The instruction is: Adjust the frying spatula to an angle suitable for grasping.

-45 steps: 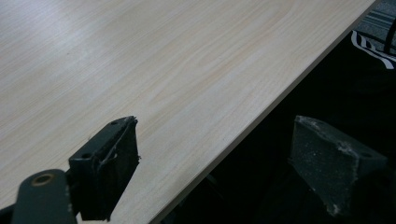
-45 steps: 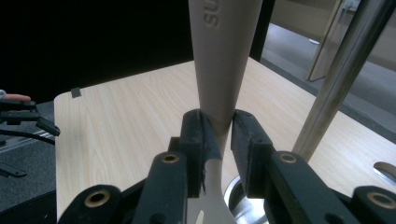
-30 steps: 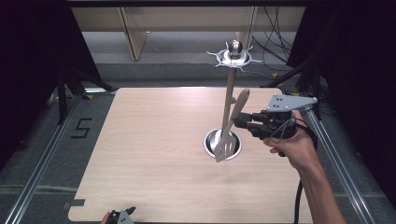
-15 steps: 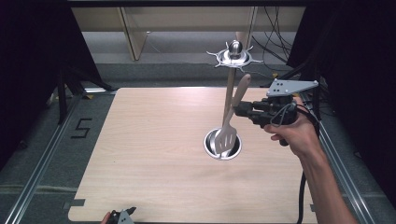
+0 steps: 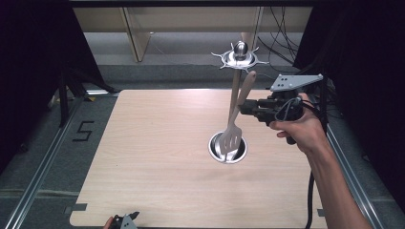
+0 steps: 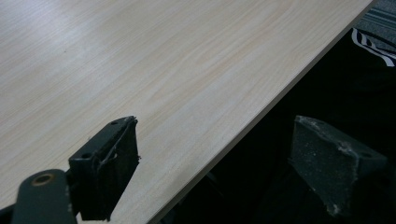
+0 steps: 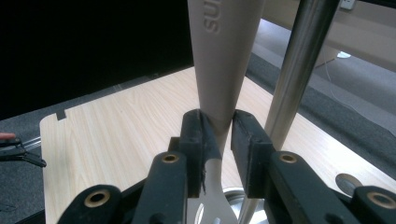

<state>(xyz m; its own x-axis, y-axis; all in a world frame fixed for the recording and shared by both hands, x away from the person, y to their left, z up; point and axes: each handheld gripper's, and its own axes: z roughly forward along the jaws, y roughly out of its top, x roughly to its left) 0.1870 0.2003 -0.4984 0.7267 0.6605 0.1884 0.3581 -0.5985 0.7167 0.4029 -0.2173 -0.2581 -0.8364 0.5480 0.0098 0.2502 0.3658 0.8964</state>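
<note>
Dark booth around my pale wood table, seen from above

I see the light wooden table point(image 5: 157, 157) on a grey carpeted floor point(image 5: 43, 157), with metal rails point(image 5: 45, 162) running along its left and right sides and a "5" mark point(image 5: 83, 130) on the floor at the left. Black curtains point(image 5: 28, 57) close both sides. At the far end stand pale wooden furniture legs point(image 5: 136, 31), and black cables point(image 5: 282, 40) hang at far right.
</note>
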